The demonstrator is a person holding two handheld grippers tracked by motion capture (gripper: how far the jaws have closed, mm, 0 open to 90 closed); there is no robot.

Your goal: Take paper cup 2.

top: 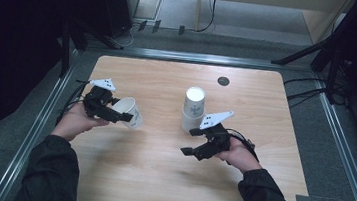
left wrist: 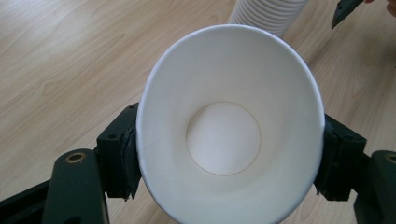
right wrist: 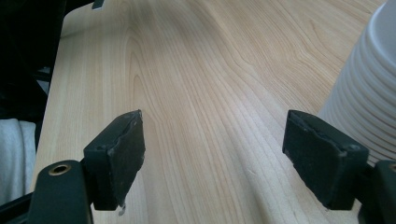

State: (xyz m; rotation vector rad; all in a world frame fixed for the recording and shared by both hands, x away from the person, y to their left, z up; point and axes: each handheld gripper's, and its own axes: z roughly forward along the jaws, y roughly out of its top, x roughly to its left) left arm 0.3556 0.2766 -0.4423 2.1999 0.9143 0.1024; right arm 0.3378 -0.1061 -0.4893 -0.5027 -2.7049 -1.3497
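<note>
both tools level; left tool point(top: 115, 113) tilts cup point(top: 129, 112).

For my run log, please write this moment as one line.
left gripper: shut on paper cup, lifted, tilted | right gripper: open, empty, beside cup stack | table: wooden

A: What stands in the foreground?
B: The right gripper point(right wrist: 212, 154), its two black jaws rising from the bottom edge and standing wide apart, nothing between them.

A: And beneath them?
B: Bare light wood, the table point(right wrist: 201, 79), its grain running away toward the far edge.

A: The white ribbed form at right?
B: A stack of paper cups point(right wrist: 369, 98), just beside the right-hand jaw; whether they touch is unclear.

A: At the lower left margin?
B: Pale grey cloth point(right wrist: 14, 158), possibly fabric, beyond the table's edge.
</note>
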